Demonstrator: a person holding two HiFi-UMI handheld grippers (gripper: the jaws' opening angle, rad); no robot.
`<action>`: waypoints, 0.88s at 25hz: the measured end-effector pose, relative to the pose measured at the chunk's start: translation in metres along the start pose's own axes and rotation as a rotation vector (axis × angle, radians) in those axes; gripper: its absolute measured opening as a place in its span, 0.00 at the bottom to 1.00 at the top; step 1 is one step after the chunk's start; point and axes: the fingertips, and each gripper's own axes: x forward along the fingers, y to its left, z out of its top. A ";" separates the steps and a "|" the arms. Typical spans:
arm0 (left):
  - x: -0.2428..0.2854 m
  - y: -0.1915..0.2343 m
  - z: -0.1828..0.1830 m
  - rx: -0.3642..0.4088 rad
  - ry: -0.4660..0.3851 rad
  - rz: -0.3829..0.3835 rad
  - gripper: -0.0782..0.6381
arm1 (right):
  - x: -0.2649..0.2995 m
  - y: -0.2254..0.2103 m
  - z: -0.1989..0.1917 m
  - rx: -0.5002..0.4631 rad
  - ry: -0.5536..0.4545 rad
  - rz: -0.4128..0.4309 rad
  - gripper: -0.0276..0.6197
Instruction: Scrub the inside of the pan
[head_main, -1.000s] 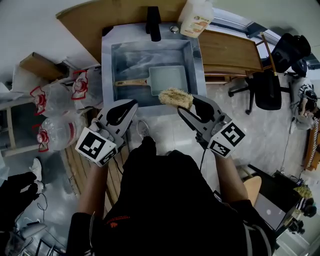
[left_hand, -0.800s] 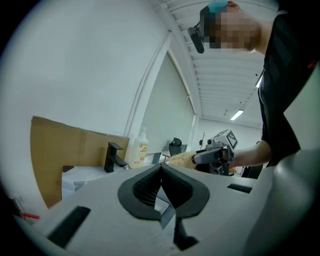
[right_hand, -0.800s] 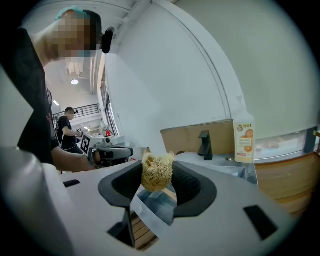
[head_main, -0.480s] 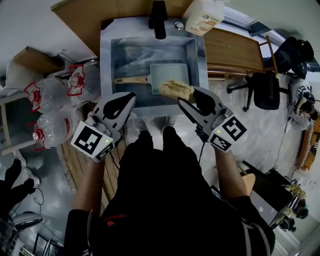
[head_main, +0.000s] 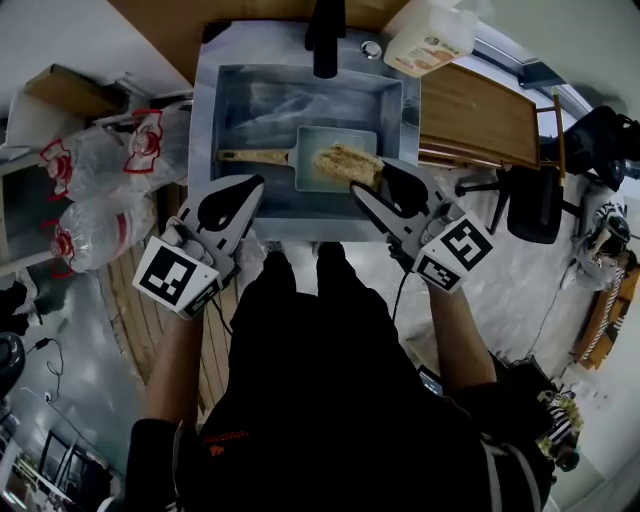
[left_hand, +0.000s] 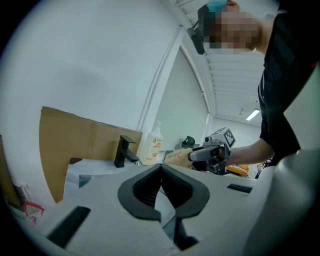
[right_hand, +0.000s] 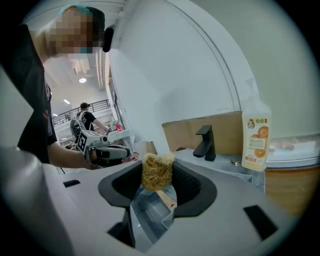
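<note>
A pale rectangular pan (head_main: 325, 150) with a wooden handle (head_main: 250, 157) lies on the bottom of the steel sink (head_main: 208, 120). My right gripper (head_main: 368, 180) is shut on a tan fibrous scrubber (head_main: 343, 162), which hangs over the pan's right half; whether it touches the pan I cannot tell. In the right gripper view the scrubber (right_hand: 156, 170) is pinched between the black pads (right_hand: 186, 181). My left gripper (head_main: 252, 188) hovers at the sink's near rim, left of the pan, jaws closed together and empty. The left gripper view shows its tips (left_hand: 161, 169) meeting, with the right gripper (left_hand: 210, 152) beyond.
A black faucet (head_main: 325, 40) stands at the sink's far rim, and a soap bottle (head_main: 430, 40) to its right. A wooden counter (head_main: 480, 115) adjoins the sink on the right. Bagged clear bottles (head_main: 85, 190) lie on the left. An office chair (head_main: 530, 195) stands right.
The person has stepped closer to the sink. My right gripper has carried the scrubber from the sink's near rim to over the pan. The left gripper has followed to the rim.
</note>
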 end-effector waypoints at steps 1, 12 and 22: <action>0.004 0.000 0.000 -0.013 0.000 0.009 0.13 | 0.002 -0.006 0.000 -0.002 0.009 0.012 0.33; 0.045 0.020 -0.021 -0.080 0.071 0.131 0.13 | 0.030 -0.069 -0.007 -0.031 0.095 0.117 0.33; 0.051 0.043 -0.045 -0.131 0.087 0.171 0.13 | 0.068 -0.092 -0.046 -0.063 0.211 0.149 0.33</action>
